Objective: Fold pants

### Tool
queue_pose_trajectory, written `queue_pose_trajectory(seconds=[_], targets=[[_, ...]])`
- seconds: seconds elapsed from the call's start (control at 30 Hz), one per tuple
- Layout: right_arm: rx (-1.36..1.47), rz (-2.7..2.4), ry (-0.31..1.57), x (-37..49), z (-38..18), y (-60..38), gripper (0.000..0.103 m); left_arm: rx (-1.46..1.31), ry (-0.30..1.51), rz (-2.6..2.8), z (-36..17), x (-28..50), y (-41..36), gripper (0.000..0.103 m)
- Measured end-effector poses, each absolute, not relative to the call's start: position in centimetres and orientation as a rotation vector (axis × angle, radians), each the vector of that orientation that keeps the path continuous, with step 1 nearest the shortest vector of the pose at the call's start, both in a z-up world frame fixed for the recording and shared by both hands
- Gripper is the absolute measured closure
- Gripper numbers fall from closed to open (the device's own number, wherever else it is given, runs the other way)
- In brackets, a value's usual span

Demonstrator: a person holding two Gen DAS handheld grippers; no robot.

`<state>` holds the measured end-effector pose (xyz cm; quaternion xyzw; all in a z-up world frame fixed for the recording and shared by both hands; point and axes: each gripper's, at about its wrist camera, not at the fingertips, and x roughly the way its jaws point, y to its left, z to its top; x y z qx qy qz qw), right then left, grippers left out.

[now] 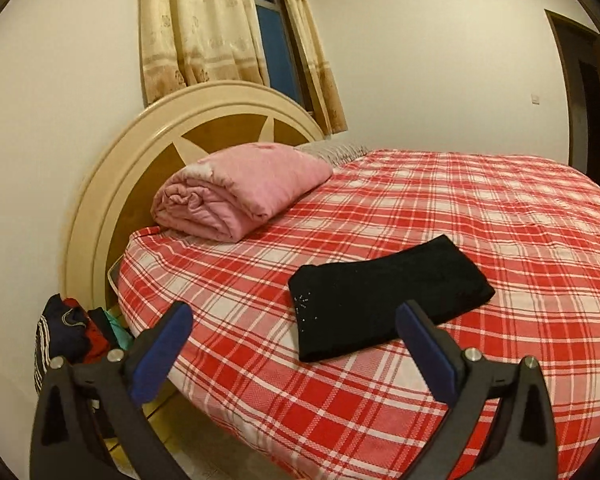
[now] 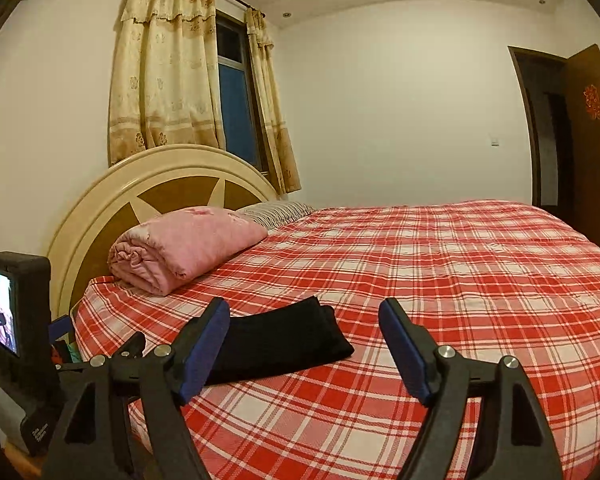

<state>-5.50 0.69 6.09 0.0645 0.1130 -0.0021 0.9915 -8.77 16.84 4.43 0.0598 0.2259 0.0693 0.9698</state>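
Black pants [image 1: 388, 296] lie folded into a compact rectangle on the red plaid bed [image 1: 480, 208], near its front edge. They also show in the right wrist view [image 2: 284, 340]. My left gripper [image 1: 294, 316] is open and empty, held above the bed's front edge just short of the pants. My right gripper [image 2: 304, 308] is open and empty, held above the bed to the right of the pants. The left gripper's body with its small screen [image 2: 2, 312] shows at the far left of the right wrist view.
A folded pink quilt [image 1: 236, 188] lies at the head of the bed against the round headboard [image 1: 148, 140]. A striped pillow [image 2: 276, 210] lies behind it. A pile of clothes [image 1: 72, 328] sits on the floor left of the bed. A door [image 2: 592, 128] stands open at the far right.
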Motion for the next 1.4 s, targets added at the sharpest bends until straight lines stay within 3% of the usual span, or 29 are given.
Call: queue_pose_trajectory(seconds=[1.4], targets=[[0.124,-0.003,0.232,-6.1,5.7,0.9,0.025,0.096,0.467,0.131,5.0,-9.5,17.0,0.0]])
